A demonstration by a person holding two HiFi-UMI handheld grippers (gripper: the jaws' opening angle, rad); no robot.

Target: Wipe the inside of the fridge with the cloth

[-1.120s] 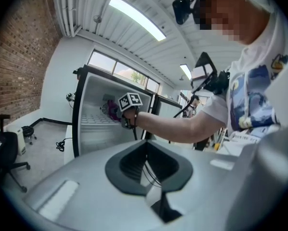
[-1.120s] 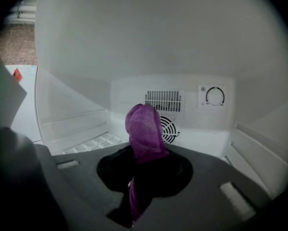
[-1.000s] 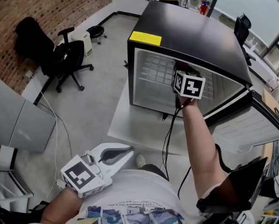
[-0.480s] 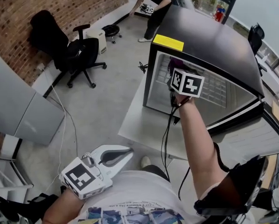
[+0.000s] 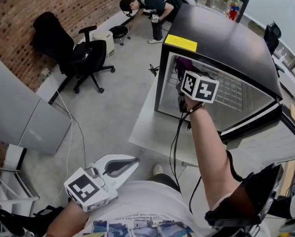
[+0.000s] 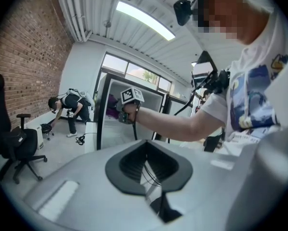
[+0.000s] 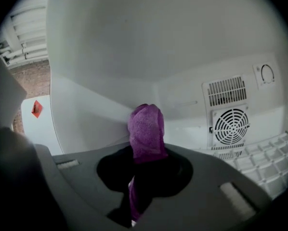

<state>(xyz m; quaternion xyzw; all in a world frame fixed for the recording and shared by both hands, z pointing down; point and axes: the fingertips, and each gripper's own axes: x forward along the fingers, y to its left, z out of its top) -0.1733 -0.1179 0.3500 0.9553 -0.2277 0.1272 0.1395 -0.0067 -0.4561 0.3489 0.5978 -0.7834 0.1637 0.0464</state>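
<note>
A black fridge with its door open stands on a low white platform. My right gripper is inside the fridge mouth, shut on a purple cloth that also shows purple in the head view. The cloth's tip touches or nearly touches the white inner left wall. A round fan grille sits on the back wall. My left gripper is held low by my torso, shut and empty, far from the fridge.
The open fridge door swings out at the right. A wire shelf lies inside at lower right. A black office chair stands on the floor at left. A person bends over behind the fridge. A cable hangs from my right arm.
The right gripper with the cloth has shifted slightly along the fridge's upper left inside. The head view has moved, bringing the bending person into sight. The left gripper stays put.
</note>
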